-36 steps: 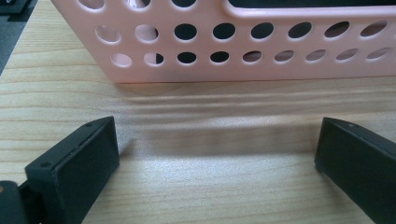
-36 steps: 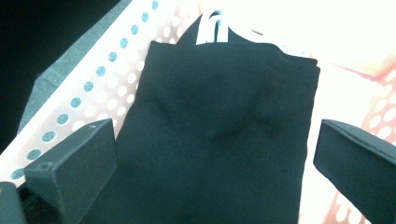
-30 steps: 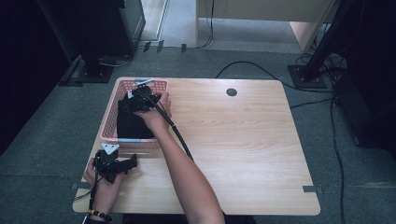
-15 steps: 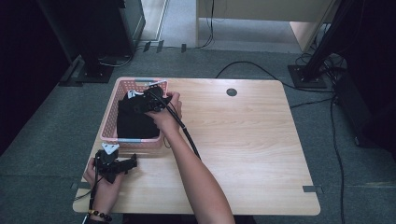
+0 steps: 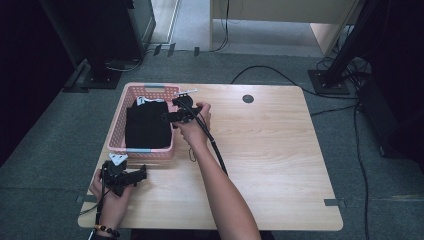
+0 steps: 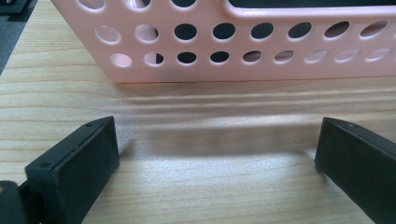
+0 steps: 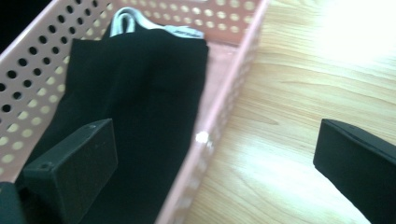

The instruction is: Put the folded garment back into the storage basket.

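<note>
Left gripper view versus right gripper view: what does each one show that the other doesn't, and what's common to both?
Left gripper view: the pink basket's outer wall with its round holes, seen side-on, and a shadow on the wood. Right gripper view: the basket's inside, holding a folded black cloth with something white behind it. Both: the basket, the wooden table, and an open claw with nothing between its black jaws.

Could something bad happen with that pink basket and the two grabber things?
Maybe. The right gripper hangs open across the pink basket edge, one jaw over the black cloth and one over the table. Lowering it might knock the rim and slide the light basket. The trailing cable could catch on the arm. The left gripper rests open just in front of the basket wall, so a push forward might bump it.
</note>
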`<state>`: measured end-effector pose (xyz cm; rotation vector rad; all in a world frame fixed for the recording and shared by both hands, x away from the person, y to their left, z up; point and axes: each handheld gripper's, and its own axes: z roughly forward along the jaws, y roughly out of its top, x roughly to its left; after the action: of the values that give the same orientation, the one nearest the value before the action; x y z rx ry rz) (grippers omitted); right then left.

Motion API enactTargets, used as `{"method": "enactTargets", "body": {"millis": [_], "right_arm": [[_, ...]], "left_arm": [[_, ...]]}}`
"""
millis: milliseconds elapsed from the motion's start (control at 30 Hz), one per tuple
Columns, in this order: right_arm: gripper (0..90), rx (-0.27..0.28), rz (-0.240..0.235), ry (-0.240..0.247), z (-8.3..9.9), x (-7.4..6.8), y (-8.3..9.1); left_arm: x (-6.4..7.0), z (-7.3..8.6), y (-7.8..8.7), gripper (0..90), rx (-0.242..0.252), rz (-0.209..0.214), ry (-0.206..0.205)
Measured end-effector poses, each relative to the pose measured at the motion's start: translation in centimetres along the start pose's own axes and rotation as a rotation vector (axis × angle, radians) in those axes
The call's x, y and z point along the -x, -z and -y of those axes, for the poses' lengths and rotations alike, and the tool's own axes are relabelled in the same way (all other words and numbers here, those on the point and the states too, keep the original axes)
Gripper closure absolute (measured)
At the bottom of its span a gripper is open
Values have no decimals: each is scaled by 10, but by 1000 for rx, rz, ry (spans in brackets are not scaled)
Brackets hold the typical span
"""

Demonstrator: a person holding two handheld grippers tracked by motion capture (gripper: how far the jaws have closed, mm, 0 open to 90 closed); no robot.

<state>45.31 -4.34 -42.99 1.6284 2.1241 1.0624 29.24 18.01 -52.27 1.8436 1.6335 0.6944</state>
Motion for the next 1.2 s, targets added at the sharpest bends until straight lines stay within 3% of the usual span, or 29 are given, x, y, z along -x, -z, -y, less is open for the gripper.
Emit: {"method": "enactTargets", "body": {"millis": [767, 1200], "right_arm": [[0, -10, 57, -91, 33, 56, 4], [0, -42, 106, -93, 62, 82, 0]], "left_arm": [[0, 0, 0, 0, 1, 0, 1], [0, 0, 0, 0, 1, 0, 1]]}}
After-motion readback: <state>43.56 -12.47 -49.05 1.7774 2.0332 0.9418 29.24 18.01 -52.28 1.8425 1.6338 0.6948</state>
